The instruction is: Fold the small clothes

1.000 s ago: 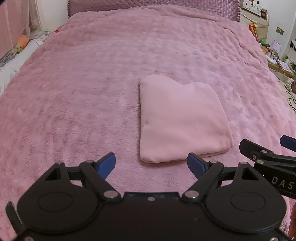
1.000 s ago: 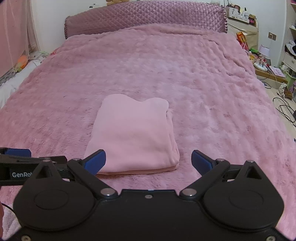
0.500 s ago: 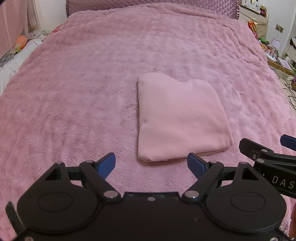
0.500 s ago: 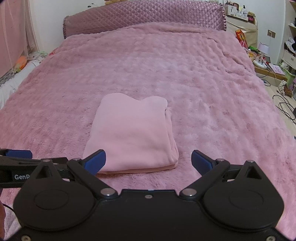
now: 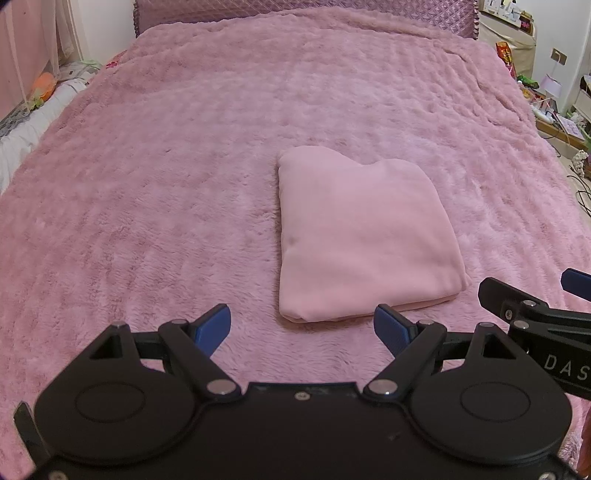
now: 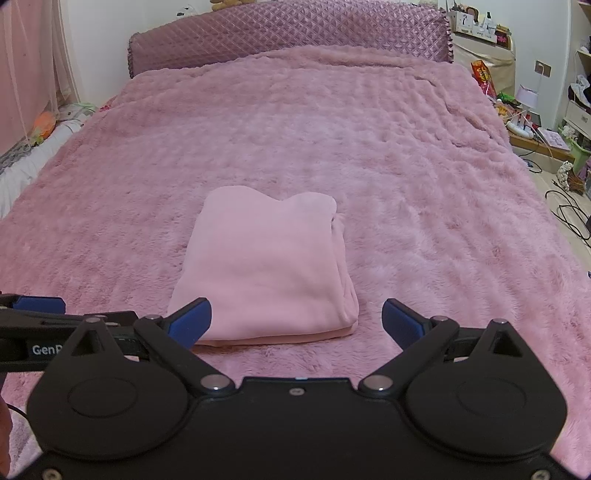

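A folded pale pink garment [image 5: 364,236] lies flat on the fluffy pink bedspread [image 5: 166,166]; it also shows in the right wrist view [image 6: 267,267]. My left gripper [image 5: 302,326] is open and empty, just short of the garment's near left corner. My right gripper [image 6: 296,324] is open and empty, hovering at the garment's near edge, its left fingertip [image 6: 190,320] overlapping the near left corner in the view. The right gripper also shows at the right edge of the left wrist view [image 5: 535,310].
A quilted purple headboard [image 6: 288,35] stands at the far end of the bed. A cluttered shelf and floor with cables [image 6: 565,206] lie to the right. A white-covered ledge with an orange toy [image 6: 44,123] runs along the left.
Both grippers have drawn back and risen slightly; the garment sits a little farther up in both views. Jaws stay open. The garment has not moved.
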The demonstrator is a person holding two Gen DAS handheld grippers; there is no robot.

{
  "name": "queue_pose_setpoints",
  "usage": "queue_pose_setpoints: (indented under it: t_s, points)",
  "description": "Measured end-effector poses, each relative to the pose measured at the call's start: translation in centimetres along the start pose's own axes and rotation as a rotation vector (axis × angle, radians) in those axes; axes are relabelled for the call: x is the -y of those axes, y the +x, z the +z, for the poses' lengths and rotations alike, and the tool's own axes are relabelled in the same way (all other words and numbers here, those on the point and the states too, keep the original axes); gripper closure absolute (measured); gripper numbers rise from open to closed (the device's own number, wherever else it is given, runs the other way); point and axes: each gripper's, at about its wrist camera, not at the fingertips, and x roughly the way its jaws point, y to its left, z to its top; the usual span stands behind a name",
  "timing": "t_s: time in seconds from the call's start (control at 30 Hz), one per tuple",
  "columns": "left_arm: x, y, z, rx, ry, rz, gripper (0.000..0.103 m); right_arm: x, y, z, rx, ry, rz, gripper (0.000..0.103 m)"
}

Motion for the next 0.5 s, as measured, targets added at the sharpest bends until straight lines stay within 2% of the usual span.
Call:
queue_pose_setpoints:
  t_s: [0.5]
  points:
    - [-0.11, -0.02, 0.07, 0.002, 0.002, 0.005, 0.014, 0.07, -0.07, -0.06, 0.000, 0.001, 0.003, 0.003]
